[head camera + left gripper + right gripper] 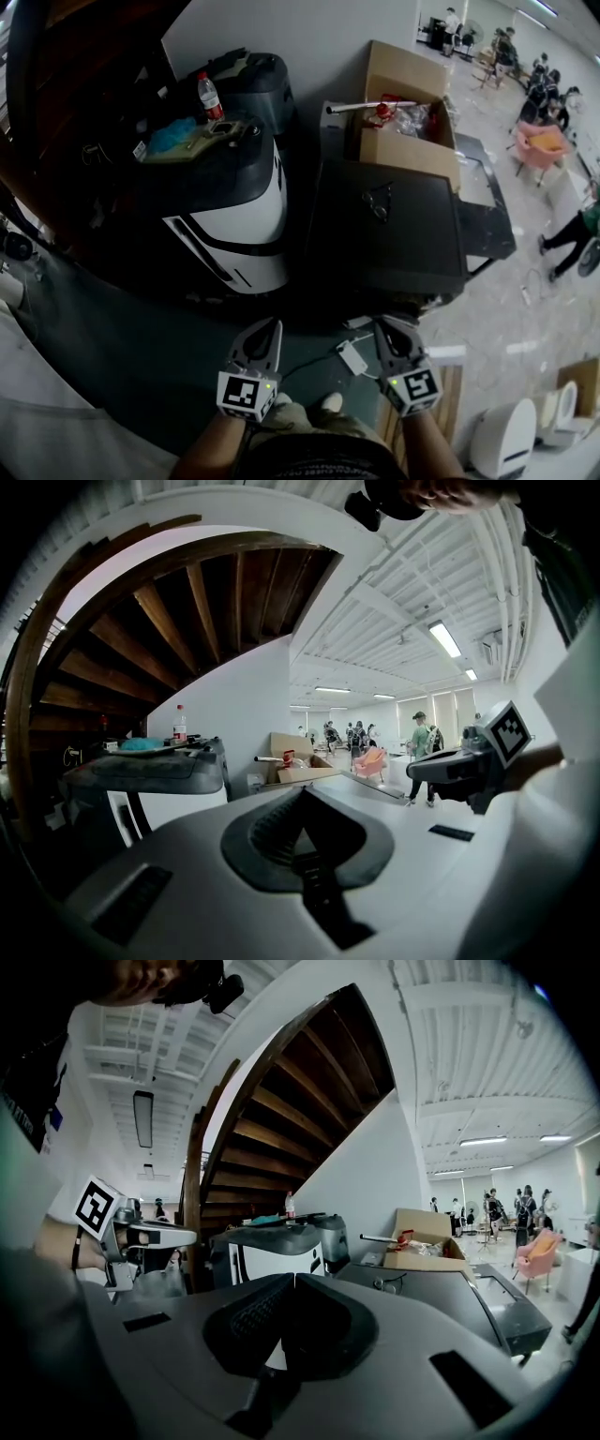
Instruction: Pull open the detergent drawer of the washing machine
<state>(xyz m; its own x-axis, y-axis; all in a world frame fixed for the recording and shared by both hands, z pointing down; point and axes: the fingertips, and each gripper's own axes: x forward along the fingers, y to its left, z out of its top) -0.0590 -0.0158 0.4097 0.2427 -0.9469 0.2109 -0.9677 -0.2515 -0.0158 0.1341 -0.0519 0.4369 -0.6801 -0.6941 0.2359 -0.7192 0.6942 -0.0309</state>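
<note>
Under the wooden stairs (56, 112) at the left stood a white-and-black machine (234, 225) with a bottle (209, 97) on top. Low in front of the person, the left gripper (272, 326) had its jaws pressed together on nothing. The right gripper (386, 328), just beside it, was likewise closed and empty. Both pointed toward a dark grey machine (384, 225) ahead, apart from them. I could not pick out its drawer. A cardboard box (408, 103) sat behind it, and people stood far off at the right.
</note>
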